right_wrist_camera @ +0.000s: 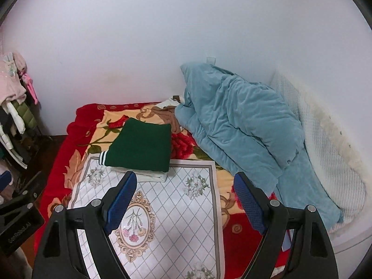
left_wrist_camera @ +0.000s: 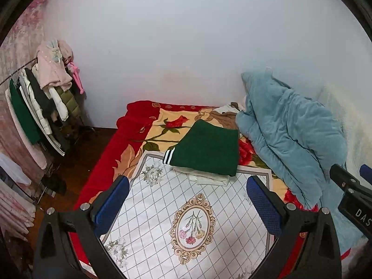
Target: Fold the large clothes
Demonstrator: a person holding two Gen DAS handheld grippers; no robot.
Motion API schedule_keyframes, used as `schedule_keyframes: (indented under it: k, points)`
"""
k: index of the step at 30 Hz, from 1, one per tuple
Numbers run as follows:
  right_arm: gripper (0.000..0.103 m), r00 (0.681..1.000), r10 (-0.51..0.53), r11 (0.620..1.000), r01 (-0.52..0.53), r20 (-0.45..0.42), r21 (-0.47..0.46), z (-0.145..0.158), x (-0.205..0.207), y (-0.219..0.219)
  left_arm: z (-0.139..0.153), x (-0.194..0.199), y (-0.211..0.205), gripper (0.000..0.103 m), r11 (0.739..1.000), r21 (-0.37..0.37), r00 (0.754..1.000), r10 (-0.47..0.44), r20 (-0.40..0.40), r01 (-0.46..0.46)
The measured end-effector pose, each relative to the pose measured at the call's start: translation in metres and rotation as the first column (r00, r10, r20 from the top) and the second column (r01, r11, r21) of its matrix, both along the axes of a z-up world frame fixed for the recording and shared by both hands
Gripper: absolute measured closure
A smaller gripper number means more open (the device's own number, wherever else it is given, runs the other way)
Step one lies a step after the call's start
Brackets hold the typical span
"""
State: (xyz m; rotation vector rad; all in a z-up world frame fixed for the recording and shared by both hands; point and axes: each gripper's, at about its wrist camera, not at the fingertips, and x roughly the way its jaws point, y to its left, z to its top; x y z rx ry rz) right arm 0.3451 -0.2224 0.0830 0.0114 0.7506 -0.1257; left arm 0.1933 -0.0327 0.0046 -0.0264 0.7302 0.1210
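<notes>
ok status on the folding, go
Left gripper and right gripper open, empty. Green garment folded atop white garment. Nothing in the way.

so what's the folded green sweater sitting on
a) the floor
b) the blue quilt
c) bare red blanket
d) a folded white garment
d: the green sweater lies on a folded white garment whose edges stick out beneath its near side, at the far end of the white floral cloth; the blue quilt sits apart to its right.
</notes>
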Motion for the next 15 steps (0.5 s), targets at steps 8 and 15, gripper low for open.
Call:
schedule_keyframes:
  k: [8,15]
  points:
    - [0.013,0.999,0.054,0.998,-0.054,-0.003,0.026,0.023,-0.009,0.007,0.015,-0.013,-0.003,0.000,1.000,-0.003,0.999,-0.008,-0.052,0.008]
    - [0.010,0.996,0.082,0.997,-0.082,0.016,0.009,0.042,-0.018,0.009,0.027,-0.023,-0.002,0.000,1.000,-0.005,0.999,-0.005,-0.032,0.005]
